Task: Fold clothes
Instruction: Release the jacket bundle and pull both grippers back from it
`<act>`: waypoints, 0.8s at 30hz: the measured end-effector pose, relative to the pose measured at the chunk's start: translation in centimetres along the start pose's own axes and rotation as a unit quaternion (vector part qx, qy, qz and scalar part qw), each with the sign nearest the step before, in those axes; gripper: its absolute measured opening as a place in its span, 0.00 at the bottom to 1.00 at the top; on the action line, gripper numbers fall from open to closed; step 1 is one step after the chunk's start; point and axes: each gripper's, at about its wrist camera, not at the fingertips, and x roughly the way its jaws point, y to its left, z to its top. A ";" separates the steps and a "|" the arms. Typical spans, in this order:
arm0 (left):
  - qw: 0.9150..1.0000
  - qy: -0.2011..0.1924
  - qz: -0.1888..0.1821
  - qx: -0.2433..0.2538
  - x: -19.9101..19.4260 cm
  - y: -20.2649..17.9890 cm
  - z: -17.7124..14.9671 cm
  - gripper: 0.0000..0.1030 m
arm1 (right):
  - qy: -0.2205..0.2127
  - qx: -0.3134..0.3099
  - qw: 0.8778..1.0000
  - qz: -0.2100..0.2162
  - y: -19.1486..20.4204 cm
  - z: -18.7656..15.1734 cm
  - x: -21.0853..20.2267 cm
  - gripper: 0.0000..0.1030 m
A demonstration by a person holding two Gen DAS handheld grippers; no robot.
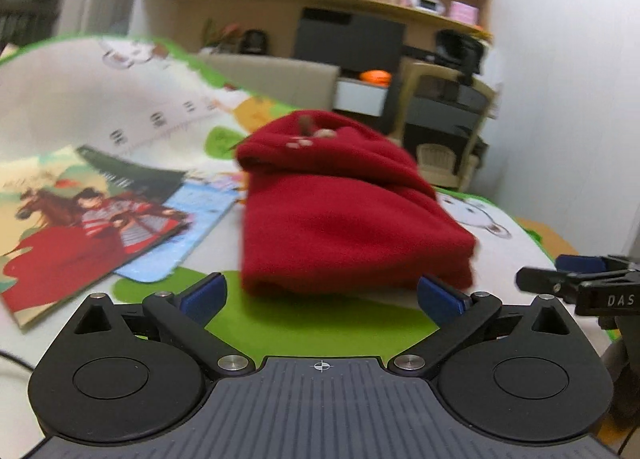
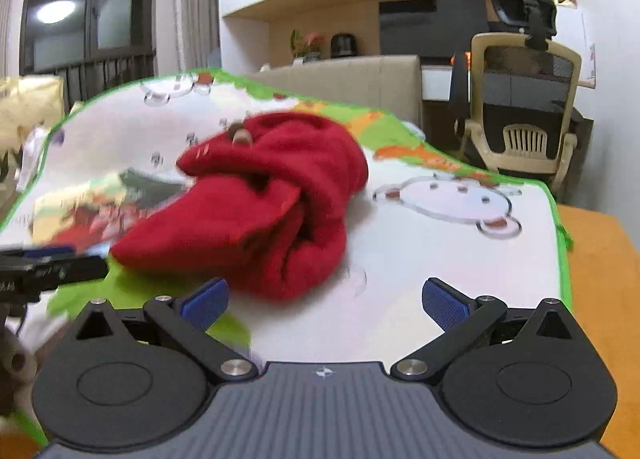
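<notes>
Printed mat (image 1: 120, 99) | one red garment (image 1: 344, 219) | two picture books (image 1: 80, 219) | both tongs (image 1: 320, 299) (image 2: 324, 301) spread

Even indoor light; a ceiling lamp's reflection (image 2: 56, 11) glares at ten o'clock. Both fisheye views are motion-blurred, edges bowed and corners darkened.

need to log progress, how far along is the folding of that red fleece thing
Mostly done: the red fleece garment lies in a compact bundle on the cartoon-print mat. Nothing is in hand: the left gripper and right gripper are both open, short of it. The right-view side looks loose and could use tidying.
</notes>
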 end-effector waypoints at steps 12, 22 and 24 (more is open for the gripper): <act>0.998 0.006 0.062 -0.010 -0.5 -1.3 -4.0 1.00 | -0.019 0.006 1.000 -0.005 -1.5 -0.6 -1.2 1.00; 0.998 0.009 0.059 -0.015 -0.6 -1.1 -4.0 1.00 | -0.015 -0.010 1.000 -0.009 -0.9 -0.8 -1.2 1.00; 0.998 0.010 0.059 -0.014 -0.6 -1.1 -4.0 1.00 | -0.014 -0.009 1.000 -0.008 -0.9 -0.8 -1.2 1.00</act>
